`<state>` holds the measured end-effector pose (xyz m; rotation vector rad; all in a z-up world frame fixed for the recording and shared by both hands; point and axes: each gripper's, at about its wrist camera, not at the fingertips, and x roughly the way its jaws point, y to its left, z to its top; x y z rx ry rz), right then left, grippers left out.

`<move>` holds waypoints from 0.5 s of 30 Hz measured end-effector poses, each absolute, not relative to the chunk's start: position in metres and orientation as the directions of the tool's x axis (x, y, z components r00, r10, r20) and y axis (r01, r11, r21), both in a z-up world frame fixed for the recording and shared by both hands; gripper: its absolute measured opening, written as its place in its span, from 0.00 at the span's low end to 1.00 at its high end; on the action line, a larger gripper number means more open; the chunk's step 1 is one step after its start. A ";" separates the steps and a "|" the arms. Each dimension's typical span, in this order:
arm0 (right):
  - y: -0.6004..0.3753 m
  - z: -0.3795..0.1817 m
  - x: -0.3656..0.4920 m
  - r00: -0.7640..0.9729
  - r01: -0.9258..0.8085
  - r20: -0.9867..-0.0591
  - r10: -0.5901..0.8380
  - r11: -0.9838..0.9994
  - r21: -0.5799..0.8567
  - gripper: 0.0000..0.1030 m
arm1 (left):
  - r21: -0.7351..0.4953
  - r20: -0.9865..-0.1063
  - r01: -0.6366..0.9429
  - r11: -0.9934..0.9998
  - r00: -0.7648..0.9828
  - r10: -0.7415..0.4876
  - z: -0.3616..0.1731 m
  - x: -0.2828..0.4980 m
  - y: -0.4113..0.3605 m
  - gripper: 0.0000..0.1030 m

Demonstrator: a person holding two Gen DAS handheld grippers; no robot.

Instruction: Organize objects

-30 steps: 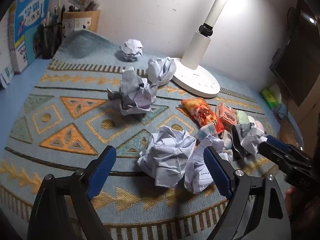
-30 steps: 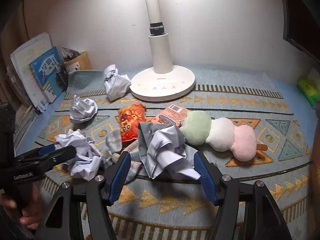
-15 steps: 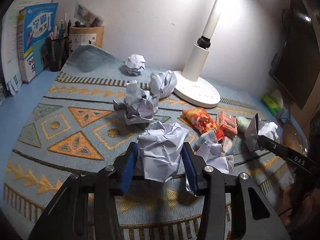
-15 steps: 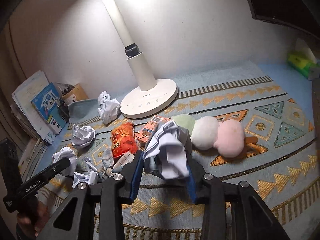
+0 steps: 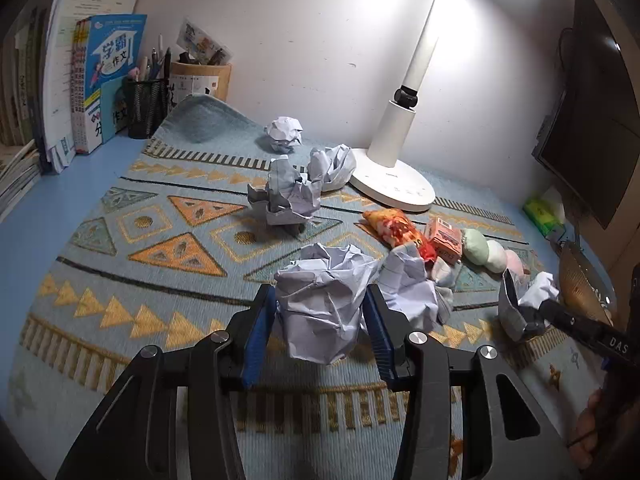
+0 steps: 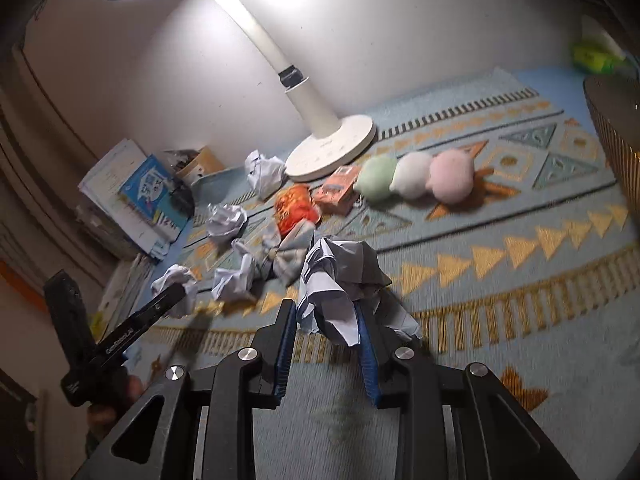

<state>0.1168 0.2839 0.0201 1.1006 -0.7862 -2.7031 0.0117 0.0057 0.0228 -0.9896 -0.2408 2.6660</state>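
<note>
- Left gripper (image 5: 320, 320): matte black frame, two angular arms with long slots cut through, blue ribbed pads lining the fingers (image 5: 256, 332).
- Round silver screw heads at each pivot, four across the frame.
- Right gripper (image 6: 326, 336): same black build, blue pads, silver screws.
- White lettering printed along the black side of each gripper, seen from the opposite camera.
- Thin black cable near the hand (image 5: 592, 436), lower right.

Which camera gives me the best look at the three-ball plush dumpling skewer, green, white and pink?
The right wrist view: the plush skewer lies whole and unblocked on the patterned rug beside the white desk lamp base. The left wrist view shows it small at the right, its pink end partly hidden.
</note>
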 end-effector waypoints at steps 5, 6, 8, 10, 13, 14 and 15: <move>0.286 0.018 0.129 -0.681 -0.141 -0.699 -0.220 -0.897 0.419 0.65 | -0.262 -0.601 -0.203 -0.943 -0.730 0.324 0.022 0.023 0.003 0.41; 0.286 0.020 0.132 -0.690 -0.138 -0.691 -0.216 -0.897 0.419 0.67 | -0.277 -0.607 -0.200 -0.940 -0.722 0.332 0.020 0.021 0.001 0.41; 0.286 0.023 0.136 -0.704 -0.136 -0.677 -0.213 -0.896 0.422 0.75 | -0.316 -0.609 -0.194 -0.929 -0.709 0.355 0.017 0.017 -0.005 0.41; 0.284 0.024 0.135 -0.713 -0.135 -0.671 -0.205 -0.899 0.418 0.87 | -0.351 -0.601 -0.185 -0.918 -0.707 0.372 0.016 0.015 -0.011 0.41; 0.280 0.020 0.122 -0.704 -0.135 -0.679 -0.209 -0.899 0.416 0.90 | -0.375 -0.596 -0.185 -0.909 -0.703 0.389 0.015 0.013 -0.014 0.41; 0.278 0.017 0.117 -0.698 -0.133 -0.679 -0.227 -0.891 0.434 0.90 | -0.374 -0.595 -0.189 -0.908 -0.702 0.391 0.015 0.014 -0.013 0.41; 0.277 0.015 0.112 -0.693 -0.130 -0.677 -0.247 -0.881 0.455 0.90 | -0.369 -0.596 -0.194 -0.909 -0.701 0.392 0.015 0.014 -0.012 0.41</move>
